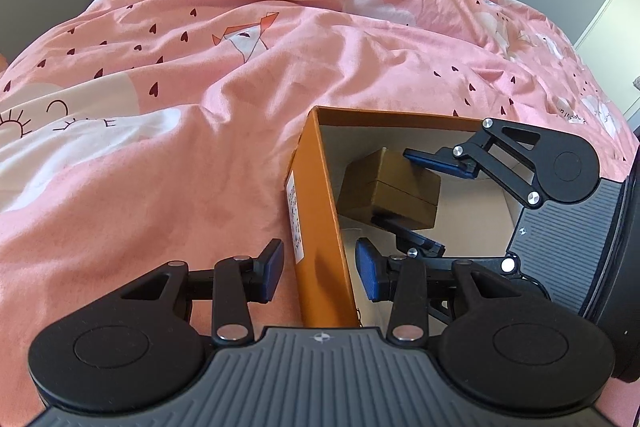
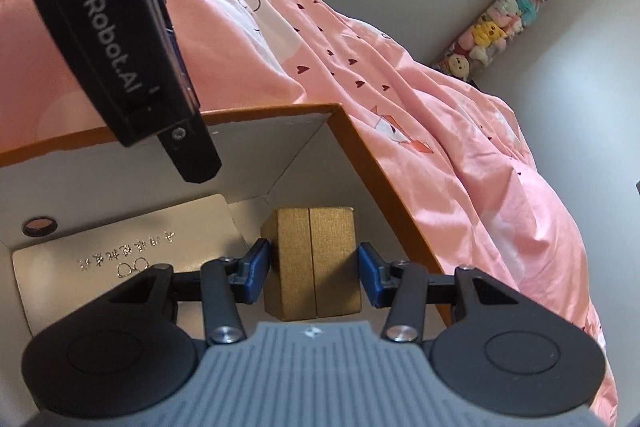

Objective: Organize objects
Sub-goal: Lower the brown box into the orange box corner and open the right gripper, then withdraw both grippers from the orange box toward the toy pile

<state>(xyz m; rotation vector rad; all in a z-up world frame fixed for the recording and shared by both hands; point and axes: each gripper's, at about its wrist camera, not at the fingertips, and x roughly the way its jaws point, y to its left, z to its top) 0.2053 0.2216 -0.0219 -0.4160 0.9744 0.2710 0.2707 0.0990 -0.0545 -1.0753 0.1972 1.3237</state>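
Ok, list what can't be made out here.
- Label on the orange box: left wrist view, print too small and skewed.
- Card print: right wrist view, too small, partly behind the right gripper.
- What lies under the gold box: both views, the box itself covers it.

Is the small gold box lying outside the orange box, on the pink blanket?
No, the small gold box is inside the orange box, between the fingers of the right gripper.
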